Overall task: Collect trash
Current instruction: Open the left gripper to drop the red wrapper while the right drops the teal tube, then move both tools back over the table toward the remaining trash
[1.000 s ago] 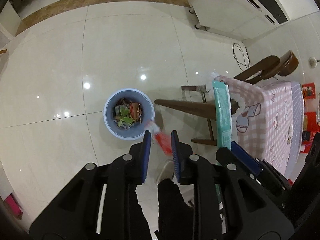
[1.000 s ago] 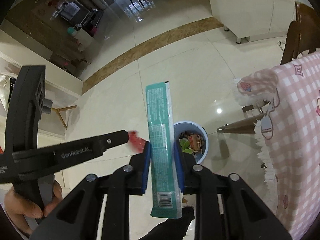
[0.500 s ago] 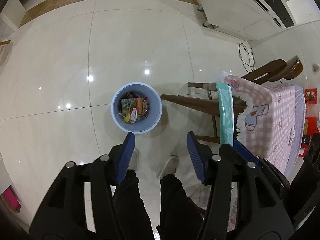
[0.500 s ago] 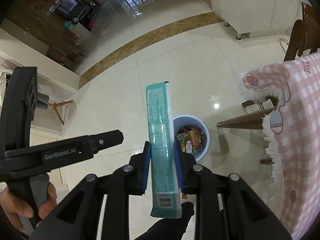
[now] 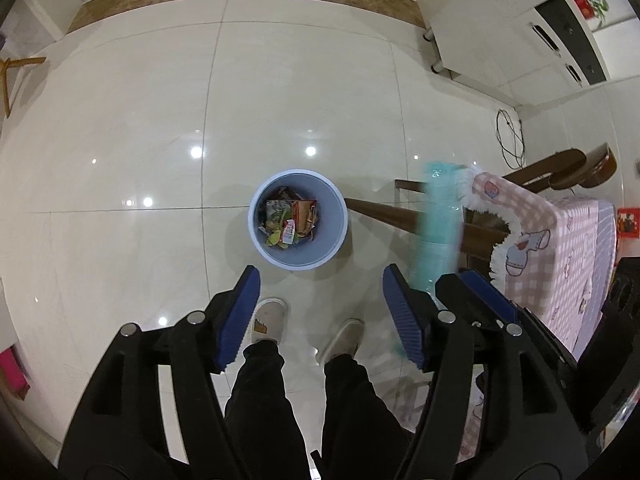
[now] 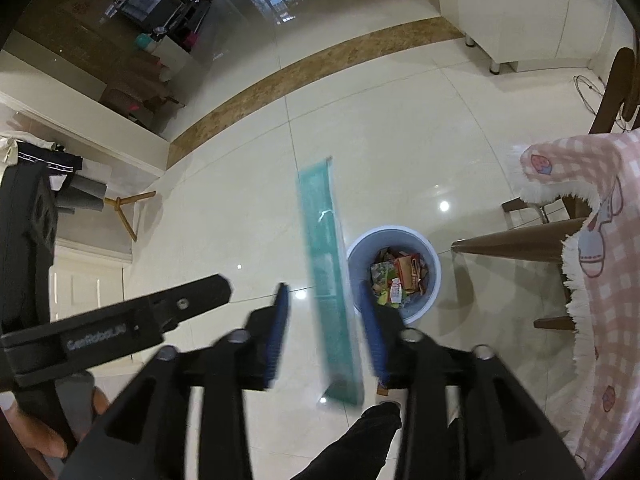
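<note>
A round grey-blue trash bin (image 5: pixel 300 260) stands on the tiled floor, part full of crumpled wrappers, with a red and white wrapper (image 5: pixel 289 232) on top. My left gripper (image 5: pixel 320 280) hovers above it on the near side, its jaws wide and still opening, nothing between them. A long teal packet (image 6: pixel 330 272), motion-blurred, stands on end between the blue pads of my right gripper (image 6: pixel 324 308). Those jaws are opening and neither pad presses the packet. In the right wrist view the bin (image 6: pixel 416 312) sits just right of the packet (image 5: pixel 438 232).
A table under a pink checked cloth (image 5: pixel 560 248) and a wooden chair (image 5: pixel 400 216) stand right of the bin. White cabinets (image 5: pixel 500 20) line the far wall. The person's slippered feet (image 5: pixel 270 320) are just in front of the bin.
The left gripper let go of a red wrapper and spread wide, with the bin now more centred. The right jaws opened off the teal packet, which has gone blurred.
</note>
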{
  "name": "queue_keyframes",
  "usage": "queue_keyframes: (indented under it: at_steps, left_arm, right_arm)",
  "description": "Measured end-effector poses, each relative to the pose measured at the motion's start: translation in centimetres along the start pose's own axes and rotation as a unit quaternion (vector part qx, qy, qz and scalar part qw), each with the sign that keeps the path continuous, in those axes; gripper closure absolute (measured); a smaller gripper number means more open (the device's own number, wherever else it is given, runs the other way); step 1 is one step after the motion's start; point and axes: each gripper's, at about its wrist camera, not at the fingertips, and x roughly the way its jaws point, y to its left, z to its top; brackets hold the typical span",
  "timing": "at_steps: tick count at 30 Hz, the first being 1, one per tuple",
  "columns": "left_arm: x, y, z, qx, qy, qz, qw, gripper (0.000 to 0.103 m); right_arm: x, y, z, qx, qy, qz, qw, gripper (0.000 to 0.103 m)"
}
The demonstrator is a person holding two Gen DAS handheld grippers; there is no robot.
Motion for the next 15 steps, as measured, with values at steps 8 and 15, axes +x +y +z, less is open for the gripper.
queue_keyframes:
  at_steps: [8,15]
  left_arm:
    - [-0.9,-1.3,-0.2,0.002,-0.012,0.006,0.9999,0.039]
    - [-1.3,-7.4,-0.5,0.048,-0.024,0.002,0.9986,0.038]
  right_arm:
    - [-1.6,-0.9,0.2,0.006,-0.011,0.008,1.0,0.057]
    - [-5.7,-4.8,0.2,0.037,-0.041,0.005,0.998,0.057]
